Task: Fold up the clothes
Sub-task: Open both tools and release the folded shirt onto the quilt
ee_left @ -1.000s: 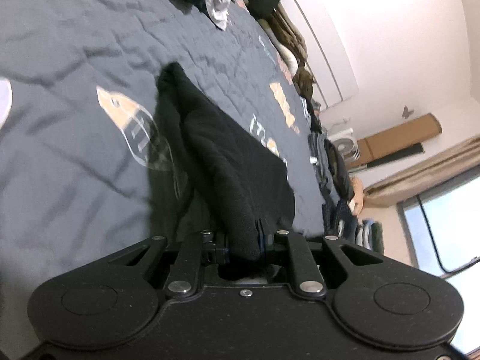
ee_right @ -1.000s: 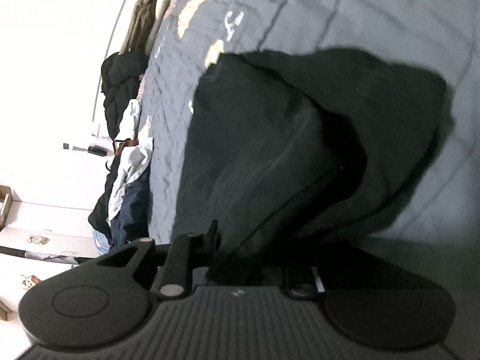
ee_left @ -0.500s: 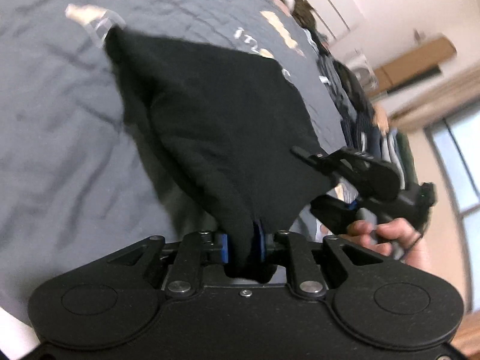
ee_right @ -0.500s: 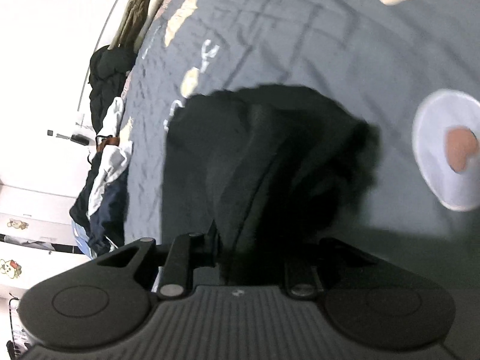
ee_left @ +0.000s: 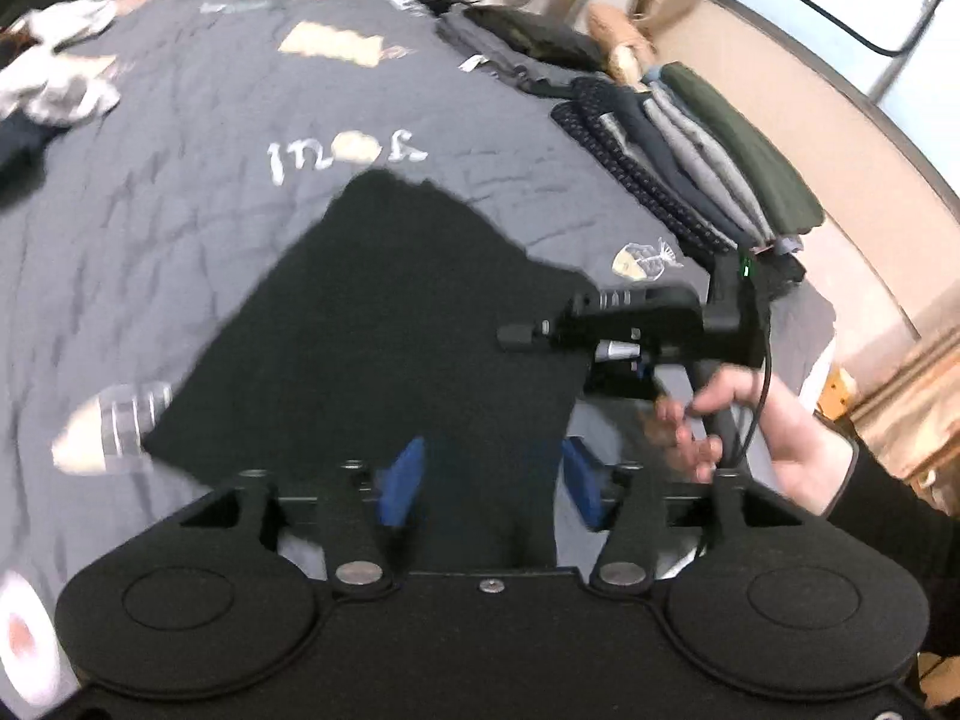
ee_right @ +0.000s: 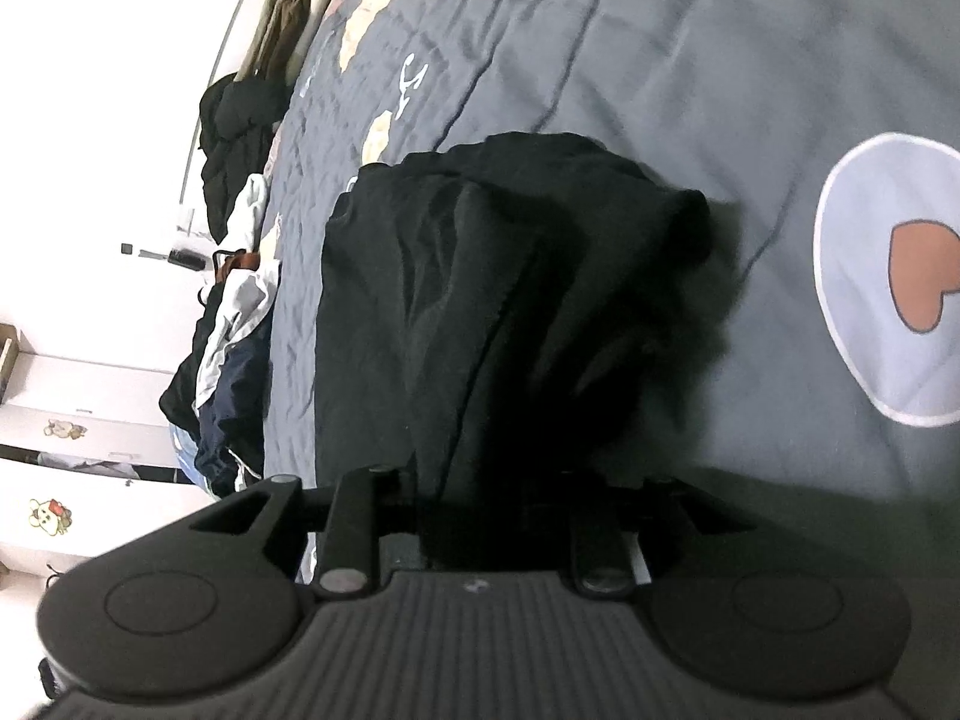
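1. Bed covered by a grey quilt [ee_left: 150,228], stitched and lightly wrinkled, printed with pale lettering, a small fish drawing and a white circle holding a brown heart [ee_right: 918,282].
2. Black garment [ee_left: 384,324] of soft, matte, fleece-like cloth, spread on the quilt in a rough triangle in the left wrist view; bunched into thick vertical folds in the right wrist view [ee_right: 480,312].
3. Left tool [ee_left: 492,480], black plastic with blue pads [ee_left: 402,480], fingers spread wide apart; near edge of the garment lying loose between the pads, not pinched.
4. Right tool [ee_left: 606,330], black, held by a hand [ee_left: 774,426] in a dark sleeve, at the garment's right edge, its tip over the cloth.
5. Right tool [ee_right: 486,510] in its own view: a thick fold of the garment running down between the fingers, hiding the tips; seemingly clamped on the cloth.
6. Neat stack of folded clothes [ee_left: 708,156] in green, grey and navy at the far right edge of the bed, well apart from the black garment.
7. Loose heap of unfolded clothes [ee_right: 234,324], white, navy and black, along the other edge of the bed.
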{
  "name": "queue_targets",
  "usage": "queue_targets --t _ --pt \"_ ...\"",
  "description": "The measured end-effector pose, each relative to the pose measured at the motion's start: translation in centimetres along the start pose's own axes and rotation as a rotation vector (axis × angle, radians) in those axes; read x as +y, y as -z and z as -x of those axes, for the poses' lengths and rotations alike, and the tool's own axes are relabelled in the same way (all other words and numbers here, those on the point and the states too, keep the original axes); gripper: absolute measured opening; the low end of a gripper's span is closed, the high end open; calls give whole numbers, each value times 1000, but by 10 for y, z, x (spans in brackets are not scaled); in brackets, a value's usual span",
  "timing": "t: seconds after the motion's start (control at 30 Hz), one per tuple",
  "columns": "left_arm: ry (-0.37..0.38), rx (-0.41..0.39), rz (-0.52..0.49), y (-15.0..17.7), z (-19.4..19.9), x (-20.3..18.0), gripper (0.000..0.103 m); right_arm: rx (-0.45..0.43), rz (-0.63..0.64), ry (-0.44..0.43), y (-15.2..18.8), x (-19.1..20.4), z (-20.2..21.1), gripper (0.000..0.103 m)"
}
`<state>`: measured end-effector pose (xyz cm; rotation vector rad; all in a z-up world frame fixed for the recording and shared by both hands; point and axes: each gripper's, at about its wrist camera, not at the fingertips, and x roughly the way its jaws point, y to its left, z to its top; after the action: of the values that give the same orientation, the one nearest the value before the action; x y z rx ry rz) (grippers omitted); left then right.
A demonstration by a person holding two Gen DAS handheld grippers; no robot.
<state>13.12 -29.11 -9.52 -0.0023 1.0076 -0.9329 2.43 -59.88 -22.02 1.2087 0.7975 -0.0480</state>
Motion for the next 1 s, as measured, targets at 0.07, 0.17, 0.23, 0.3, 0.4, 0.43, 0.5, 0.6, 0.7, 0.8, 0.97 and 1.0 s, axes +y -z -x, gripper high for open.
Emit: queue_targets --t 0.07,0.17,0.23,0.3,0.4,0.43,0.5,0.6,0.7,0.8,0.97,1.0 --pt "-2 22 -55 -20 -6 4 56 -1 14 5 0 2 1 24" --pt "-6 54 -139 -50 -16 9 59 -3 34 13 1 4 1 24" --pt "-8 76 -194 -70 -22 13 61 -9 44 21 1 6 2 25" --pt "-18 102 -206 -92 -42 23 61 -13 50 26 2 6 3 25" --pt "8 154 -218 -117 -84 35 61 -14 55 27 1 4 4 25" --pt "19 171 -228 -124 -96 38 61 -12 56 26 1 4 4 25" --pt "52 210 -234 -135 -120 42 61 -9 62 26 0 4 4 25" --pt "91 266 -239 -147 -152 49 61 -8 79 30 0 6 3 25" --pt "124 323 -240 -155 -177 59 60 -8 95 33 1 7 3 25" --pt "191 352 -206 -158 -194 68 60 -4 103 32 0 7 3 25" --pt "191 354 -149 -162 -205 93 60 2 102 26 -1 5 3 25" --pt "196 348 -135 -163 -203 100 60 2 101 25 -1 5 3 25"
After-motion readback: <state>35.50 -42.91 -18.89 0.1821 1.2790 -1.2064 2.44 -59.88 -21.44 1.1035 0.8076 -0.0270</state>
